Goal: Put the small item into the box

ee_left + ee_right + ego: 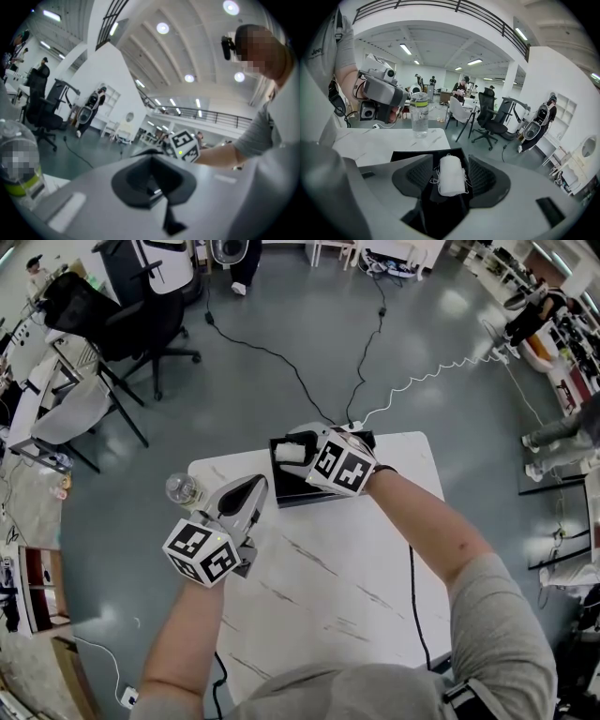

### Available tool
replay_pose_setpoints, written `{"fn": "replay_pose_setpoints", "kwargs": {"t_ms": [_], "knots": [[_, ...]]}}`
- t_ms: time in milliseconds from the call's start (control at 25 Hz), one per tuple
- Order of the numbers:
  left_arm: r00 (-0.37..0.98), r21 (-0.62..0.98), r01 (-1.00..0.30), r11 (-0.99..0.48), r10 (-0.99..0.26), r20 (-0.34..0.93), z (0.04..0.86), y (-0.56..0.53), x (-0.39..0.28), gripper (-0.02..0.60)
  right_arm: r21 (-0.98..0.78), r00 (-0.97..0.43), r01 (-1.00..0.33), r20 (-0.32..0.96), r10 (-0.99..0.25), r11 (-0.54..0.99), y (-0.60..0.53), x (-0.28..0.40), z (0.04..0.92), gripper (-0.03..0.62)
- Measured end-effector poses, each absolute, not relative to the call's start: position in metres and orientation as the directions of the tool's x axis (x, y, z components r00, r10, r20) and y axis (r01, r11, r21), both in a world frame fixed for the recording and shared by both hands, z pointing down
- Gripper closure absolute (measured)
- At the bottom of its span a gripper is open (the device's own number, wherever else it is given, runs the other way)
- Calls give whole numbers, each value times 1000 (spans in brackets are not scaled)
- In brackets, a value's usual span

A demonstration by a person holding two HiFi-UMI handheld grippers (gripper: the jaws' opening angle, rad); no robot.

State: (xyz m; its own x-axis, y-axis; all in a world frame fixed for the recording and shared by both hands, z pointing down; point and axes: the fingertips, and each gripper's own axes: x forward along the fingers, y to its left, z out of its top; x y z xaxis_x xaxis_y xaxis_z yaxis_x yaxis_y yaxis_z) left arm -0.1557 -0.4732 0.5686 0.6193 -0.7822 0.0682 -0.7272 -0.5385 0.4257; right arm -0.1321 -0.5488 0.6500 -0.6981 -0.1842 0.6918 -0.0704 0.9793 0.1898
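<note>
A black box (292, 487) stands at the far edge of the white marble table (328, 568). Over it hangs my right gripper (292, 450), with a small white gauze roll (290, 454) at its tip. In the right gripper view the roll (451, 175) stands between the spread jaws of the right gripper (451, 164), a thin gap on each side, above the box (405, 156). My left gripper (251, 487) hovers over the table's left part with its jaws together and nothing in them. In its own view the left gripper (151, 180) has its pads closed, and the right gripper's marker cube (183, 145) shows beyond.
A clear water bottle (181, 489) stands at the table's far left corner, close to my left gripper; the bottle (419, 114) also shows past the box. A black cable (412, 596) runs along the table's right side. Office chairs (141, 320) and floor cables (281, 362) lie beyond.
</note>
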Motion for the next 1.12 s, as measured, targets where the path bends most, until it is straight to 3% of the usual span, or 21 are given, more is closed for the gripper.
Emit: {"fn": "replay_pose_setpoints", "kwargs": {"t_ms": [560, 1120], "knots": [[621, 424, -723, -545, -782, 54, 560, -468, -157, 575, 183, -723, -113, 659, -207, 977, -547, -131, 633, 370], [634, 415, -708, -572, -774, 15, 515, -438, -160, 575, 17, -805, -298, 532, -261, 954, -529, -106, 566, 370]]}}
